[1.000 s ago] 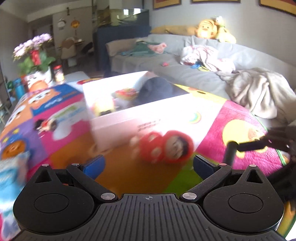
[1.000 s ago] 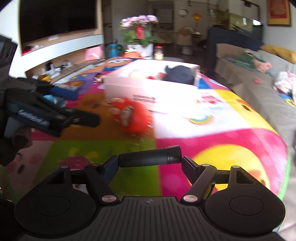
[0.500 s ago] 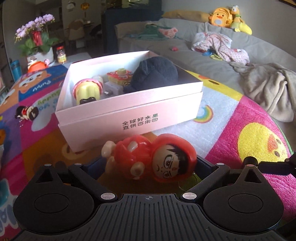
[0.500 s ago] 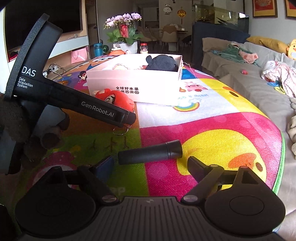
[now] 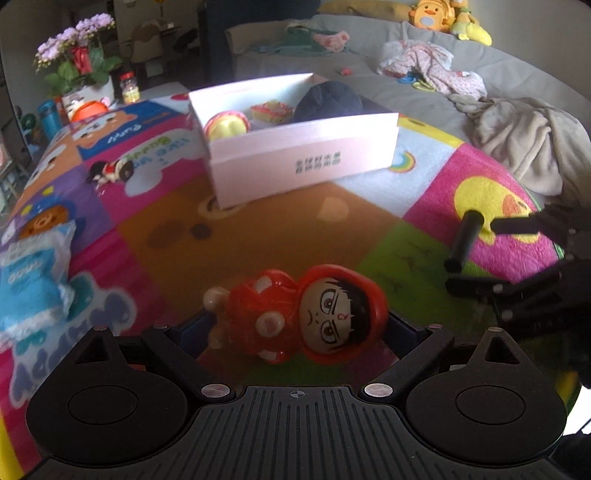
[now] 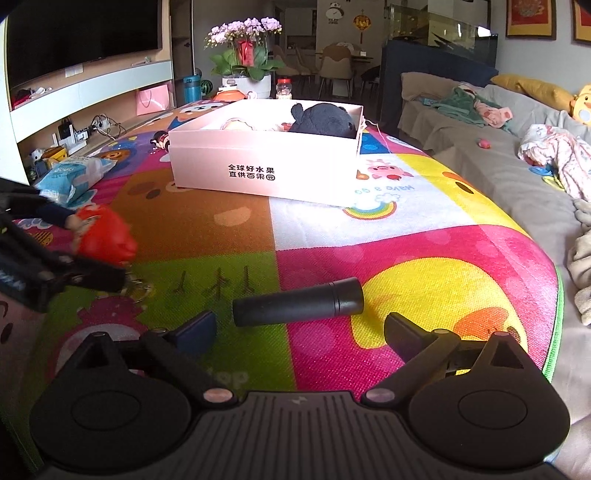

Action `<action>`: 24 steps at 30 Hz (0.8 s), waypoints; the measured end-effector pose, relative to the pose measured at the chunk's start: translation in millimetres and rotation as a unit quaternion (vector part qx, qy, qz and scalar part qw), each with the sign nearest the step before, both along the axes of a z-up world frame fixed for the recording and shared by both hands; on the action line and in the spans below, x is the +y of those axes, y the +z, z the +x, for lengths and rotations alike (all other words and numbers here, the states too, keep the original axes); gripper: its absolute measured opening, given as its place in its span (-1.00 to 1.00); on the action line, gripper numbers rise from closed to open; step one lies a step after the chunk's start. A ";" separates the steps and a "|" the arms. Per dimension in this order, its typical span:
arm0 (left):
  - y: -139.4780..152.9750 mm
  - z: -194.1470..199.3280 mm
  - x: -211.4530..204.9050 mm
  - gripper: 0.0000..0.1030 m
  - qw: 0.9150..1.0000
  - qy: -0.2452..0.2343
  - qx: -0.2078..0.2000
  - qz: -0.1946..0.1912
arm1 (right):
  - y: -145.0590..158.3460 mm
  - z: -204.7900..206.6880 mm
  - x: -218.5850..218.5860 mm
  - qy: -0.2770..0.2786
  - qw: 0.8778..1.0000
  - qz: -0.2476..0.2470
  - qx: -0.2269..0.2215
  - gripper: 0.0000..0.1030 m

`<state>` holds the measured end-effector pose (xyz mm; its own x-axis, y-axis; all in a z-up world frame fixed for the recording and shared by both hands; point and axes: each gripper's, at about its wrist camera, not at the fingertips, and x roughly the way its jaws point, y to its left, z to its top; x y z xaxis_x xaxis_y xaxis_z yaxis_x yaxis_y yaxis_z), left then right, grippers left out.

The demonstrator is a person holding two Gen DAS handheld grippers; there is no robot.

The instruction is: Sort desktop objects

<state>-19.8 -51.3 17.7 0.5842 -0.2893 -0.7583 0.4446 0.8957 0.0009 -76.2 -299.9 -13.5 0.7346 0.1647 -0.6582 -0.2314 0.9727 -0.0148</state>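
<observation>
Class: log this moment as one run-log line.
left gripper: closed on red doll | right gripper: jaws just opened, black tube on mat between them | pink box: open

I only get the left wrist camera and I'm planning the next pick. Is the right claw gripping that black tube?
Observer: No. The right claw has just been opening; the black tube lies on the mat between its pads, untouched.
Operator: Anything dangling under the red doll?
Observer: Yes, a metal ring shows just below it.
Operator: What's past the blue pack?
Observer: A low shelf unit with a dark TV screen above it.
</observation>
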 end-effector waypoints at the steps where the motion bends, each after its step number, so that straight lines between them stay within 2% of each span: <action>1: -0.7 -3.8 3.2 0.91 1.000 0.000 0.004 -0.002 | 0.2 0.3 0.7 0.000 1.000 -0.002 0.000 0.93; 8: -4.9 -19.6 10.3 0.95 1.000 -0.008 0.005 -0.012 | 4.7 10.7 3.8 0.007 1.000 -0.012 0.014 0.94; 13: -2.6 -29.2 12.3 0.97 1.000 -0.023 -0.009 -0.006 | 3.9 14.9 5.9 0.008 1.000 -0.011 0.016 0.94; 18: -7.8 -27.2 14.7 0.97 1.000 -0.010 -0.006 -0.004 | 2.6 17.5 6.9 0.008 1.000 -0.004 0.018 0.94; 24: -3.5 -23.9 6.6 0.97 1.000 -0.007 -0.015 -0.021 | 1.5 17.4 6.5 0.007 1.000 -0.002 0.016 0.94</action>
